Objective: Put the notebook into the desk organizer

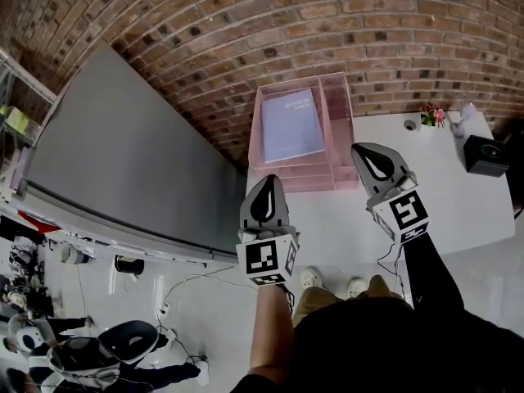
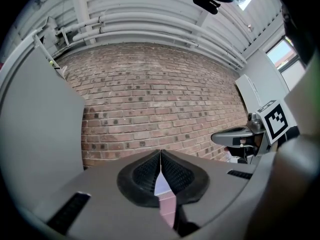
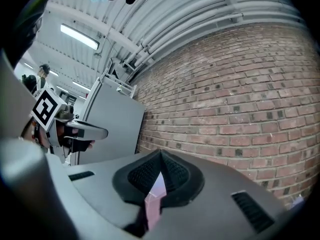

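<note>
A pale blue notebook [image 1: 291, 125] lies flat in the top tray of the pink mesh desk organizer [image 1: 340, 97], which stands on the white table against the brick wall. My left gripper [image 1: 266, 180] hovers level just in front of the organizer's near left corner, jaws shut and holding nothing. My right gripper [image 1: 363, 152] hangs beside the organizer's near right corner, also shut and empty. In the left gripper view the left gripper [image 2: 160, 152] has its ribbed pads closed together, with a sliver of pink below. The right gripper [image 3: 161, 154] looks the same in its own view.
A large grey panel [image 1: 123, 154] leans along the left. On the white table [image 1: 442, 195] to the right stand a black box [image 1: 485, 154], small flowers [image 1: 431, 115] and a small round object [image 1: 409, 124]. The brick wall [image 1: 246, 23] closes the back.
</note>
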The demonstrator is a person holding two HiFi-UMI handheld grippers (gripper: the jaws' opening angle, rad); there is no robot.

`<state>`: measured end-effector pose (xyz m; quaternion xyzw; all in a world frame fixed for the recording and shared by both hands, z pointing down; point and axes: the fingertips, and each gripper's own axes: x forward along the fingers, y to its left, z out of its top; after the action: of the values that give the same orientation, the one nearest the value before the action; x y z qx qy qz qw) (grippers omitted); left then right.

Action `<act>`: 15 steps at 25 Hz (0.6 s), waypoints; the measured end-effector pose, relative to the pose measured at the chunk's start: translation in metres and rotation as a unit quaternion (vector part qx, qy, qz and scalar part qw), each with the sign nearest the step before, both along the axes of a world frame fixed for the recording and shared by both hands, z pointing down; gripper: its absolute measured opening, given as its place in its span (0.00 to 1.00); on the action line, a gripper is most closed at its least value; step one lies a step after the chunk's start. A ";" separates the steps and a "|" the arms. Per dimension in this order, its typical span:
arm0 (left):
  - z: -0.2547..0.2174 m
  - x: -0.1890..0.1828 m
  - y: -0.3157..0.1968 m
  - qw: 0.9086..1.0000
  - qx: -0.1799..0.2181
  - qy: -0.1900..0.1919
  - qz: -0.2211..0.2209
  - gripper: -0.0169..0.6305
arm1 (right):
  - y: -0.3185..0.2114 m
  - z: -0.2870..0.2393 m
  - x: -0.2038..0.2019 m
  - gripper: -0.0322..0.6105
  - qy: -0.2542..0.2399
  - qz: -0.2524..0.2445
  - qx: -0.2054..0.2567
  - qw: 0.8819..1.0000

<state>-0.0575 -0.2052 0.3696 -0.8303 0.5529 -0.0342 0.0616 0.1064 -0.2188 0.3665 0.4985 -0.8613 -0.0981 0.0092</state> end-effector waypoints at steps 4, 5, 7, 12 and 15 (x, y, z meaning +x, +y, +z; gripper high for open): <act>0.003 -0.011 0.000 1.000 -0.005 -0.004 -0.012 0.05 | 0.000 0.001 -0.002 0.08 -0.003 -0.004 -0.001 1.000; 0.003 -0.013 0.000 1.000 -0.006 -0.005 -0.015 0.05 | 0.000 0.001 -0.002 0.08 -0.005 -0.005 -0.002 1.000; 0.004 -0.017 0.001 1.000 -0.008 -0.005 -0.020 0.05 | 0.001 0.002 -0.003 0.08 -0.006 -0.006 -0.003 1.000; 0.005 -0.022 0.005 1.000 -0.011 -0.004 -0.028 0.05 | 0.005 0.004 -0.003 0.08 -0.012 -0.012 -0.004 1.000; 0.006 -0.024 0.008 1.000 -0.011 -0.004 -0.029 0.05 | 0.010 0.005 -0.004 0.08 -0.009 -0.016 -0.004 1.000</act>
<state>-0.0817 -0.1971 0.3758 -0.8142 0.5763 -0.0450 0.0538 0.1021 -0.2090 0.3718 0.4854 -0.8696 -0.0900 0.0016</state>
